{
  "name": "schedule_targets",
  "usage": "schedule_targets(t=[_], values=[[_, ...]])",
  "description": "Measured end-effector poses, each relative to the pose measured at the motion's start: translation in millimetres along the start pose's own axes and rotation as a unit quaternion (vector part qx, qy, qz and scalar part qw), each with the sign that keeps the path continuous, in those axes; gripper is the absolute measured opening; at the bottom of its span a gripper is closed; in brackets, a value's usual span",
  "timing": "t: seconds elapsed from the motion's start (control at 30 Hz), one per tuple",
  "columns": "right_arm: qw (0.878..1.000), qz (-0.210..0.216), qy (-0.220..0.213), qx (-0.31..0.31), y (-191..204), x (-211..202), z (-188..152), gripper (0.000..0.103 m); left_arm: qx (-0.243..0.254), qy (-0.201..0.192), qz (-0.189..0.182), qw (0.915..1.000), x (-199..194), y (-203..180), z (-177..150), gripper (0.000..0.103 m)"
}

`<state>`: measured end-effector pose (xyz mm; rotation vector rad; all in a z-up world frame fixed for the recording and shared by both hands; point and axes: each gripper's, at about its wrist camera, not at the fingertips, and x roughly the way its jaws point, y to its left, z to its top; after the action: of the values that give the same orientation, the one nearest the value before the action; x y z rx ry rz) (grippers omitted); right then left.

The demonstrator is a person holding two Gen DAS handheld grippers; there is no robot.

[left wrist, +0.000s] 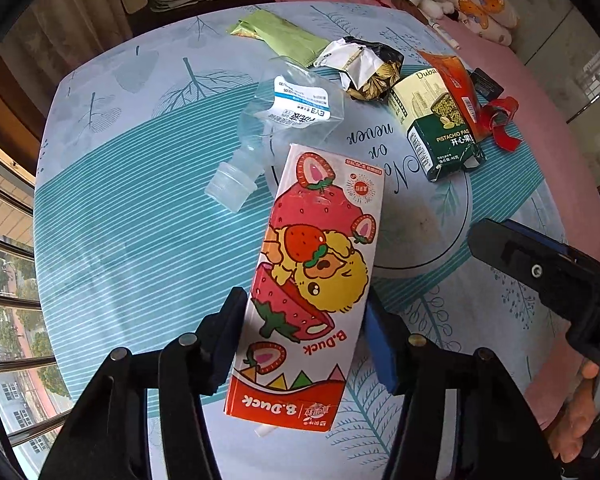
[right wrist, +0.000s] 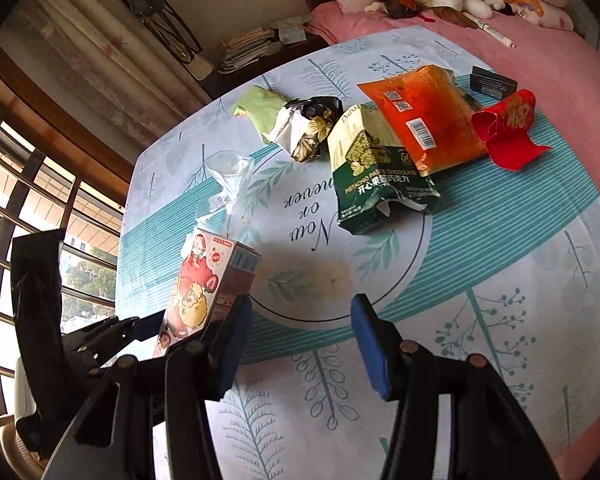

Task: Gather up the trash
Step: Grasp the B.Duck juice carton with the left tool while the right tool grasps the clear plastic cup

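A B.Duck strawberry drink carton lies lengthwise between the fingers of my left gripper, whose pads press on both of its long sides. From the right wrist view the same carton shows tilted above the tablecloth, with the left gripper at its lower end. My right gripper stands open over bare cloth, nothing between its blue pads. Its black body enters the left wrist view from the right.
On the leaf-print tablecloth lie a clear plastic bottle, a green pistachio chocolate wrapper, an orange bag, a red packet, a crumpled floral wrapper, a green pouch and a small black box. A pink bed lies behind.
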<state>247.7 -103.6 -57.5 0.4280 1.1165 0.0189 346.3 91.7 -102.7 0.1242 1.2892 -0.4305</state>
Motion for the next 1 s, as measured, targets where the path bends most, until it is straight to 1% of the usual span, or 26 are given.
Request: schedule_targets(t=[0.17, 0.33, 0.6, 0.63, 0.67, 0.7, 0.73, 0.77, 0.87, 1.0], values=[[1.000, 0.030, 0.002, 0.002, 22.3, 21.2, 23.0, 0.052, -0.035, -0.024, 0.005, 0.9991, -27.3, 29.6, 0.0, 0.055], [0.998, 0.054, 0.002, 0.015, 40.6, 51.6, 45.6, 0.052, -0.071, -0.050, 0.016, 0.9960, -43.6, 61.5, 6.3, 0.055], [0.997, 0.056, 0.007, 0.054, 50.9, 102.4, 72.1, 0.052, -0.118, -0.076, 0.035, 0.9894, -44.9, 97.5, 21.9, 0.055], [0.997, 0.057, 0.006, 0.058, 51.3, 106.7, 73.6, 0.049, -0.122, -0.079, 0.038, 0.9887, -45.2, 100.0, 22.6, 0.055], [0.996, 0.059, 0.008, 0.060, 51.8, 110.7, 74.6, 0.041, -0.125, -0.081, 0.038, 0.9882, -45.4, 101.7, 22.8, 0.055], [0.996, 0.061, 0.009, 0.062, 52.0, 113.9, 75.2, 0.037, -0.127, -0.082, 0.039, 0.9878, -45.4, 102.4, 22.8, 0.055], [0.996, 0.062, 0.011, 0.062, 52.0, 116.4, 74.9, 0.026, -0.130, -0.082, 0.039, 0.9874, -44.9, 102.0, 22.2, 0.055], [0.996, 0.066, 0.009, 0.064, 51.6, 116.4, 74.2, 0.024, -0.131, -0.083, 0.039, 0.9872, -45.0, 101.6, 21.5, 0.055], [0.995, 0.076, 0.009, 0.065, 49.8, 110.0, 69.4, 0.020, -0.127, -0.084, 0.040, 0.9875, -47.6, 95.0, 15.8, 0.055], [0.996, 0.076, 0.010, 0.049, 44.8, 89.8, 54.5, 0.020, -0.118, -0.084, 0.040, 0.9886, -51.2, 80.3, 5.5, 0.055]])
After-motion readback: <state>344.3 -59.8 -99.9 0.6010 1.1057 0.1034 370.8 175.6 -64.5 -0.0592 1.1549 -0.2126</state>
